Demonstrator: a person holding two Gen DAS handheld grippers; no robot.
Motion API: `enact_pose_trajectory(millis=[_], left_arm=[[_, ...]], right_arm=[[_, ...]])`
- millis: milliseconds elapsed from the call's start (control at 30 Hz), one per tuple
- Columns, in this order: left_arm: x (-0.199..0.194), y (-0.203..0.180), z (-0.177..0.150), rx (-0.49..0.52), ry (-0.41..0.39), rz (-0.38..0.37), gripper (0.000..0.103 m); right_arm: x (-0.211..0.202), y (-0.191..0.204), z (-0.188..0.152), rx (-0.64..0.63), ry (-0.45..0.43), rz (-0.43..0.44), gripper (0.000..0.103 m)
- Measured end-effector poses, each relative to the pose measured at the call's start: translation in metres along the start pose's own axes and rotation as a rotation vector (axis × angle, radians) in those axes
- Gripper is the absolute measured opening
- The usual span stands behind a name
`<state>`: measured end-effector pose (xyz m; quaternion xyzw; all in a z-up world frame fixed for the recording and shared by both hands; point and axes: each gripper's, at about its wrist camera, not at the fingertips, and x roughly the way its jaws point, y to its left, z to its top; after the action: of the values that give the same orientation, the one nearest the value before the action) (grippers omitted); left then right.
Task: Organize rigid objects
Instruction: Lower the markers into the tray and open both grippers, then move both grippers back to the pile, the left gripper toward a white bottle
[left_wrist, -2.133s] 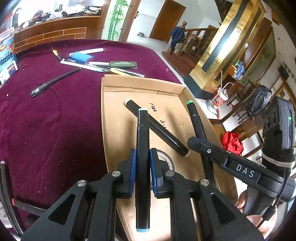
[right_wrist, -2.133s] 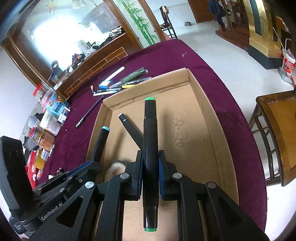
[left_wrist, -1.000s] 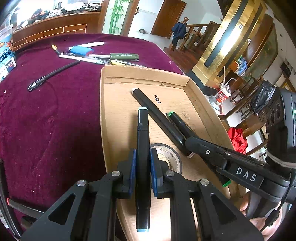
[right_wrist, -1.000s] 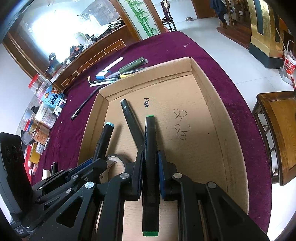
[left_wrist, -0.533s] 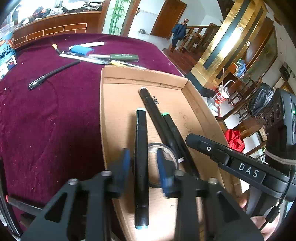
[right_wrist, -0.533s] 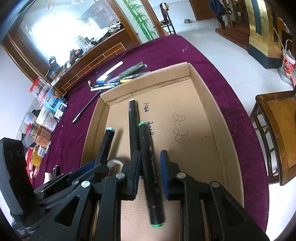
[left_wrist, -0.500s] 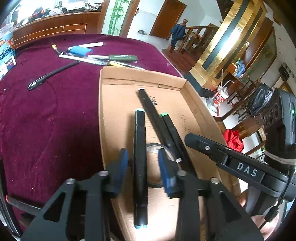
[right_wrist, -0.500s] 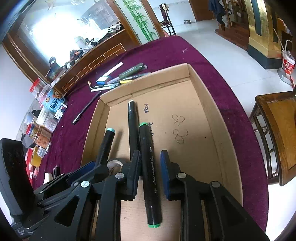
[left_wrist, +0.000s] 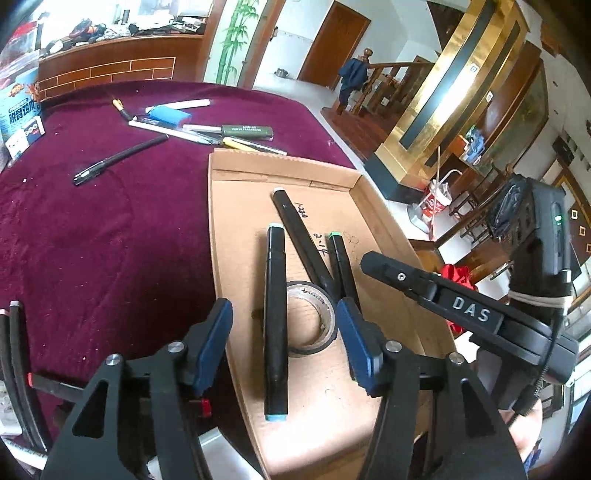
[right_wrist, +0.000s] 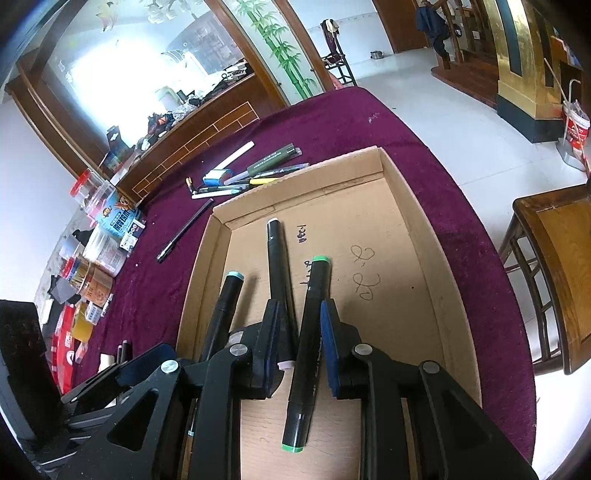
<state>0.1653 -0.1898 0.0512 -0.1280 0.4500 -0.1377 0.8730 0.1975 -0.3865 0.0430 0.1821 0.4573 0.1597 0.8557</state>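
Markers come first here: the blue-capped marker (left_wrist: 275, 325) lies flat on the floor of the cardboard box (left_wrist: 240, 206), between the wide-spread jaws of the left gripper (left_wrist: 284, 341), which have just been opening and no longer press it. The right gripper (right_wrist: 299, 345) has its jaws parted a little around the green-capped marker (right_wrist: 308, 354), which looks to be resting on the cardboard with a gap at each pad, so it seems let go.

Risk lies in the pull-back. A pad dragging along either barrel could roll it, and the blue-capped one sits against the roll of tape (left_wrist: 310, 321), which could be nudged into the third marker (left_wrist: 301, 243) beyond it. The two tools are close together, so they could knock each other.

Farther off, loose pens (left_wrist: 207, 129) wait on the purple cloth (left_wrist: 92, 229); round ones may roll when pinched.
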Motion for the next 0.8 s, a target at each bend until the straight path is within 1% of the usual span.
enact_pose_trajectory(millis=[200,433,567,633,700,800], left_arm=[[-0.007,0.003,-0.002,0.000,0.008,-0.005,0.057],[-0.030,0.012,-0.012,-0.008,-0.008,-0.036,0.057],[-0.046,0.020,-0.021,0.009,-0.012,-0.026,0.057],[-0.055,0.029,-0.023,0.004,-0.008,-0.005,0.057],[-0.070,0.042,-0.028,-0.012,-0.028,-0.003,0.057],[-0.090,0.062,-0.035,-0.025,-0.049,0.032,0.057]], right_arm=[[-0.001,-0.001,0.000,0.001,-0.005,0.011,0.019],[-0.003,0.000,0.000,-0.003,-0.011,0.025,0.019],[-0.005,-0.001,0.000,0.003,-0.014,0.036,0.019],[-0.005,0.000,0.000,0.001,-0.014,0.041,0.019],[-0.005,-0.001,0.000,0.005,-0.015,0.048,0.020],[-0.006,-0.001,0.000,0.010,-0.014,0.062,0.020]])
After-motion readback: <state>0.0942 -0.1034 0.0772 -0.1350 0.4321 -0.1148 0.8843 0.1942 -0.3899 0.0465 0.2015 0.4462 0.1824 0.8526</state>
